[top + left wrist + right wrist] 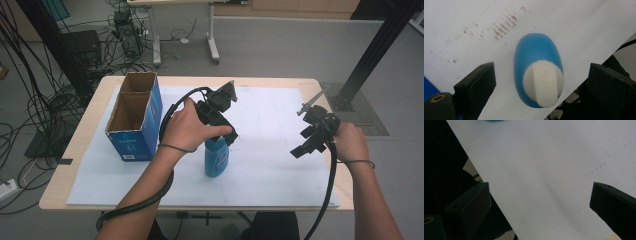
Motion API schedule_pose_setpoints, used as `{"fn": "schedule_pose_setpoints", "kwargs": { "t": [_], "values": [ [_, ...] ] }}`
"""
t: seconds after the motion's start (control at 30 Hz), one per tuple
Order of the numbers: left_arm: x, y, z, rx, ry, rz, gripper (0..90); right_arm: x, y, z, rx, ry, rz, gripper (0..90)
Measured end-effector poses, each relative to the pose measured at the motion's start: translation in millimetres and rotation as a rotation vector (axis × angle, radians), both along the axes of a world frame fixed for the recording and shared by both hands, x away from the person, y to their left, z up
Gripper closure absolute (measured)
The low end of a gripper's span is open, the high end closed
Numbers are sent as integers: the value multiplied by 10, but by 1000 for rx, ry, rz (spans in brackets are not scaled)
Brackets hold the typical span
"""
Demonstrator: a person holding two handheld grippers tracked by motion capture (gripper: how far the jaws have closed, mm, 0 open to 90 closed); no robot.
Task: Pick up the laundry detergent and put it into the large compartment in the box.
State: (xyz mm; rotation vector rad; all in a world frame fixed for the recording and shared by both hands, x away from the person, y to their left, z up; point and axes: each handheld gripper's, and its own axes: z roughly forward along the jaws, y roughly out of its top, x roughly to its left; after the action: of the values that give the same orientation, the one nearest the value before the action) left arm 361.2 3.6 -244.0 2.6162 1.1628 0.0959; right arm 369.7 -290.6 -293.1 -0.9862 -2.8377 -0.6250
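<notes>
A blue bottle (216, 159) with a white cap (544, 82) stands upright on the white sheet (270, 115) near the middle of the table. My left gripper (220, 132) hangs straight above it, pointing down. In the left gripper view the bottle (537, 57) sits between the two black jaws of my left gripper (541, 77); they are spread wide, with a gap on each side of it. My right gripper (307, 142) hovers over the sheet's right side, open and with nothing in it (541, 202). A sliver of the blue bottle (495, 120) shows at the top of the right gripper view.
A tall open blue cardboard box (135, 117) with two compartments stands at the sheet's left edge, close to my left hand. The wooden table (80, 150) ends just beyond the sheet on all sides. Cables trail from both grippers toward the near edge.
</notes>
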Motion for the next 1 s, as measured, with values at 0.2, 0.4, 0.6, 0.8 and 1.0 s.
{"fn": "schedule_pose_setpoints", "kwargs": {
  "t": [0.2,0.4,0.6,0.8,1.0],
  "values": [
    [13,-11,-59,6,5,-1,90,0,7,0,1,-1,1,33],
    [20,-25,-104,11,5,3,91,4,9,-11,-1,0,7,33],
    [23,-37,-150,9,11,1,91,7,14,-43,-6,4,5,33],
    [28,-50,-192,15,14,0,91,4,6,-53,-5,3,4,33],
    [28,-68,-208,11,15,3,91,2,0,-51,-4,3,1,33]
  ]
}}
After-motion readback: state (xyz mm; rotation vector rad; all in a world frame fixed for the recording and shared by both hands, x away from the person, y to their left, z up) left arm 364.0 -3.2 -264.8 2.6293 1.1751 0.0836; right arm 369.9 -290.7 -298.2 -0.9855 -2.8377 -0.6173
